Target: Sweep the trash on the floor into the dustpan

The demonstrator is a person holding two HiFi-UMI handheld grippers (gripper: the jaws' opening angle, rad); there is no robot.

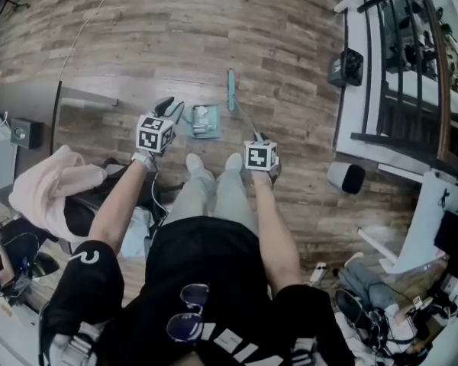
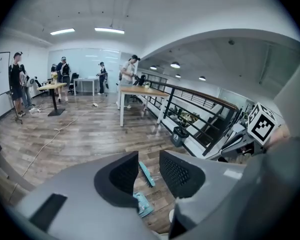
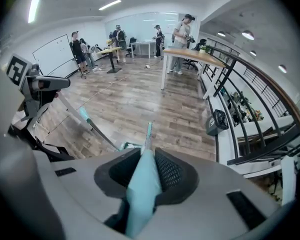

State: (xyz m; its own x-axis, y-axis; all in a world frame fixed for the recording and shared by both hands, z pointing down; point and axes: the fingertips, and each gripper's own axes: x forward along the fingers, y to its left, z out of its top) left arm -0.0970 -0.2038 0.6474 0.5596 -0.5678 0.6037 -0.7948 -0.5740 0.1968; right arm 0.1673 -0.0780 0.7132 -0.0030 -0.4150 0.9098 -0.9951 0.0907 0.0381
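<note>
A teal dustpan (image 1: 202,120) lies on the wood floor just ahead of my feet, and something pale shows in it. Its thin long handle (image 3: 97,129) slants up toward my left gripper. The teal broom head (image 1: 231,90) rests on the floor to the right of the dustpan. Its stick runs back to my right gripper (image 1: 259,139), which is shut on the teal grip (image 3: 142,184). My left gripper (image 1: 172,110) hangs open above the dustpan's left side. Nothing is between its jaws; through the gap I see the broom head (image 2: 147,174) and the dustpan (image 2: 143,204) below.
A black bin (image 1: 346,67) stands by the white-based railing (image 1: 382,97) at the right. A pink cloth (image 1: 49,185) and bags lie at my left, a pale cylinder (image 1: 345,178) and clutter at my right. Several people and tables (image 2: 140,91) are far across the room.
</note>
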